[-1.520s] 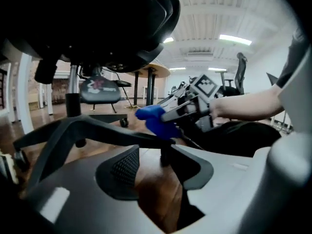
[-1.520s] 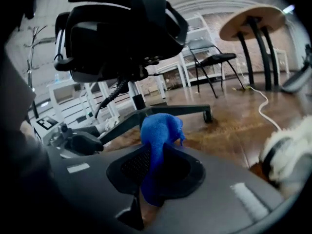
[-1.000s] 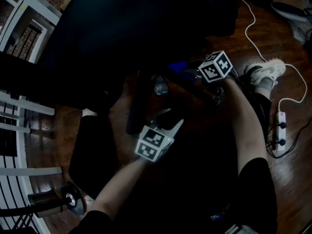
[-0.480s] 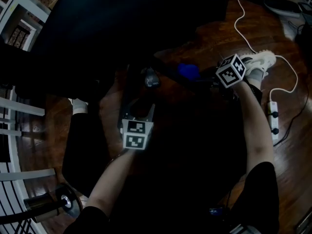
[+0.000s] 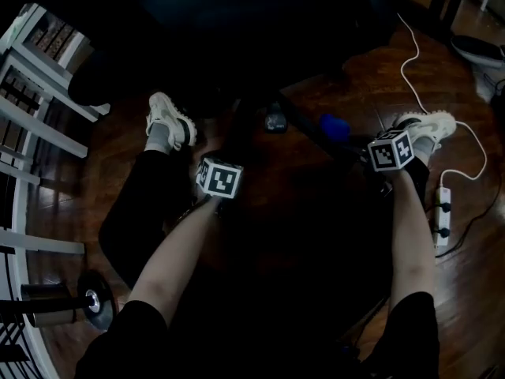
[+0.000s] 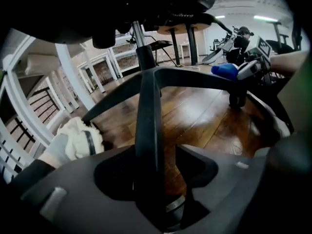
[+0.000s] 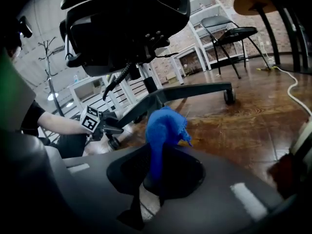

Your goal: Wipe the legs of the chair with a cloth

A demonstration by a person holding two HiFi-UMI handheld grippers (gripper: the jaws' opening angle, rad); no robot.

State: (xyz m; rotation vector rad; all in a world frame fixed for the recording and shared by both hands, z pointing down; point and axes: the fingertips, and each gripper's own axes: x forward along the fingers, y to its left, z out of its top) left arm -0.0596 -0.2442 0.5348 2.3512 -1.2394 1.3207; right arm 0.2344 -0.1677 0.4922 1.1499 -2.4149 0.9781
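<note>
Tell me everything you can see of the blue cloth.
The blue cloth is a small, soft-looking rag, bright blue and bunched into a crumpled tuft. Its lower part is pinched between the jaws of the right gripper, which are shut on it. Its loose upper end stands up past them and flops forward. It is held above the wood floor, close by a black chair leg. Whether it touches that leg cannot be told.

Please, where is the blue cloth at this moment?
The blue cloth is pinched in the tongs of the right gripper. In the head view it shows right of centre, close to the chair base, just left of that gripper's marker cube.
</note>
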